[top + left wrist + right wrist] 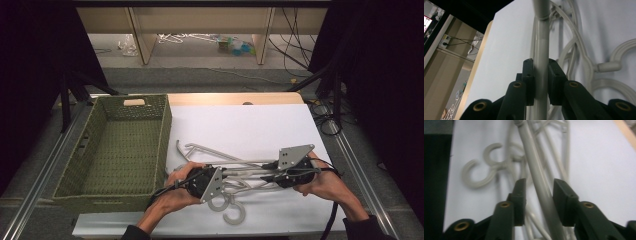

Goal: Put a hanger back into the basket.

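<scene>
The left hand-held gripper (538,77) is clamped on the grey bar of a plastic hanger (541,50), its two black pads pressing the bar from either side, and the bar runs straight ahead from the jaws along the gripper's own line. In the high view that same left hand-held gripper (210,181) sits at one end of a loose pile of hangers (235,167) on the white counter (250,125), and the right hand-held gripper (272,175) faces it from the other end. The right hand-held gripper (537,200) stands parted, with a hanger bar (541,190) passing between its pads and daylight on both sides, so it holds nothing. The gripped bar's long axis lies roughly between the two hands, across the counter. The green woven basket (165,125) stands just beside the pile on the left hand's side, so the left hand is the nearer one to carry the hanger over its rim.
</scene>
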The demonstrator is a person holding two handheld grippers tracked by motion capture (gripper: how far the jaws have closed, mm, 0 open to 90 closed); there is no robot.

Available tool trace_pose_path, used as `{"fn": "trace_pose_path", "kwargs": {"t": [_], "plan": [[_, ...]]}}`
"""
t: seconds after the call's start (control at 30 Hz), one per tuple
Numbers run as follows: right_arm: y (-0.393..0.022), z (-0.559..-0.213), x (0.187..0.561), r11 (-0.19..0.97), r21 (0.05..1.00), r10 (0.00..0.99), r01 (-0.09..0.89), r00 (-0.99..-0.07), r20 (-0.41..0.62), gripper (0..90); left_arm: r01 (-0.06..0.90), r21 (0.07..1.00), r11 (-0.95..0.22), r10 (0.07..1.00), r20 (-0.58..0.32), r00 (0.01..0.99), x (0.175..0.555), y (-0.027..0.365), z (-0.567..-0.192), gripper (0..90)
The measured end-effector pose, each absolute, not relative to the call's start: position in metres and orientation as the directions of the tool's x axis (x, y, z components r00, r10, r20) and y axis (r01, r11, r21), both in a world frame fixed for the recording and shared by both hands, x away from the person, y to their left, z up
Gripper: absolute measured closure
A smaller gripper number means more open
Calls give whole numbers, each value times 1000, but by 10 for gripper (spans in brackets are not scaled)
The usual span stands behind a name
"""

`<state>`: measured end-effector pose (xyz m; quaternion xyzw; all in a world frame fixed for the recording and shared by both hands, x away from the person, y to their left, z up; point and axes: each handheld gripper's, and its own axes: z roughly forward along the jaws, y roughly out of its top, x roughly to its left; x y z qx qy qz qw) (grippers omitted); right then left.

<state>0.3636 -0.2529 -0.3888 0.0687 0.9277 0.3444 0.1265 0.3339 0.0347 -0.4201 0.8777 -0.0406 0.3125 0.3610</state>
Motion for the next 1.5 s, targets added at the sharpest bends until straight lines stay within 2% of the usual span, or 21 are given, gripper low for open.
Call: {"fn": "trace_pose_path", "kwargs": {"t": [0.03, 0.13, 0.17, 0.2, 0.27, 0.3, 0.33, 0.43, 0.5, 0.57, 0.6, 0.63, 0.67, 0.9, 0.93, 1.17, 1.3, 1.5], "plan": [[-253, -389, 364, 753, 656, 215, 40, -959, -187, 617, -297, 608, -736, 154, 578, 801, 334, 35, -420, 790], [-257, -383, 367, 705, 706, 303, 68, -929, -214, 503, -309, 545, -780, 132, 626, 769, 337, 35, -406, 793], [-261, -376, 369, 662, 743, 373, 99, -903, -212, 438, -287, 581, -762, 168, 604, 779, 337, 35, -403, 792], [-262, -374, 369, 644, 758, 397, 107, -893, -212, 427, -276, 570, -774, 172, 609, 774, 339, 37, -398, 793], [-267, -367, 368, 615, 780, 437, 114, -873, -217, 417, -223, 638, -737, 245, 560, 792, 340, 39, -394, 792], [-270, -363, 366, 606, 787, 449, 115, -866, -220, 411, -223, 638, -737, 245, 560, 792, 340, 39, -394, 792], [-272, -360, 364, 596, 795, 461, 116, -860, -220, 403, -175, 673, -718, 300, 527, 796, 342, 42, -389, 793], [-274, -357, 361, 558, 817, 491, 142, -850, -188, 380, -126, 708, -695, 343, 480, 807, 344, 46, -382, 792], [-273, -360, 358, 559, 815, 497, 154, -849, -180, 362, -48, 761, -647, 416, 406, 814, 344, 52, -371, 792], [-273, -362, 357, 562, 812, 488, 158, -856, -171, 361, -34, 766, -642, 426, 393, 815, 345, 55, -368, 792], [-272, -367, 355, 558, 812, 491, 168, -857, -159, 352, 16, 800, -600, 467, 333, 819, 345, 58, -361, 792], [-272, -367, 355, 558, 812, 491, 168, -857, -159, 352, 16, 800, -600, 467, 333, 819, 345, 58, -361, 792], [-272, -373, 355, 562, 808, 490, 180, -859, -149, 348, 66, 828, -556, 504, 273, 820, 345, 63, -354, 792], [-271, -385, 353, 566, 800, 487, 197, -863, -132, 341, 172, 872, -458, 583, 149, 799, 347, 76, -337, 792], [-271, -387, 352, 570, 796, 482, 202, -867, -126, 341, 200, 885, -420, 597, 104, 795, 348, 80, -333, 792], [-271, -394, 347, 566, 797, 481, 212, -870, -110, 337, 251, 896, -366, 627, 38, 778, 352, 96, -319, 792], [-272, -400, 346, 571, 792, 476, 217, -874, -103, 336, 293, 909, -296, 642, -38, 766, 356, 111, -314, 793], [-274, -404, 344, 566, 793, 481, 227, -872, -93, 332, 312, 914, -260, 647, -75, 759, 358, 127, -307, 793]]}}
